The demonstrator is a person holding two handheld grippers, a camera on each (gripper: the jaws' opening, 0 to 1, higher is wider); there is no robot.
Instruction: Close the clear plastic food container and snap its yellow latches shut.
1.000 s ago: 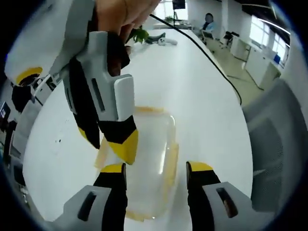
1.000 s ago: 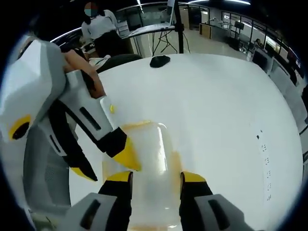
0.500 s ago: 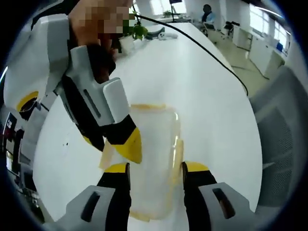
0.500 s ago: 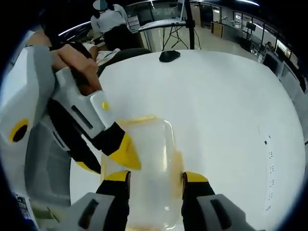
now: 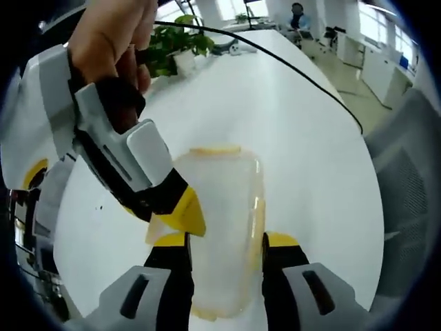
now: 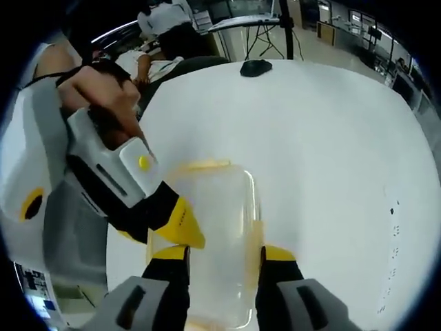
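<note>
The clear plastic container [image 5: 224, 207] lies on the white table [image 5: 275, 117] with its lid on and yellow latches at the far end [image 5: 215, 149] and along the sides [image 5: 258, 210]. My left gripper [image 5: 226, 241] hovers over its near end, jaws apart, one on each side of the lid. The right gripper [image 5: 162, 214], held by a hand, reaches in from the left, and its yellow tip rests at the container's left edge. In the right gripper view the container [image 6: 217, 221] sits between my right gripper's [image 6: 215, 252] parted jaws, and the left gripper [image 6: 155, 234] touches its left rim.
A potted plant [image 5: 169, 52] and a black cable [image 5: 303, 76] are on the far part of the table. A grey mesh chair [image 5: 406, 179] stands to the right. A black mouse [image 6: 256, 67] lies far off, with a seated person [image 6: 169, 21] behind it.
Both views have closed in over the container. Each gripper's yellow tip has dropped lower onto the container's left edge. My own jaws stand a little closer together.
</note>
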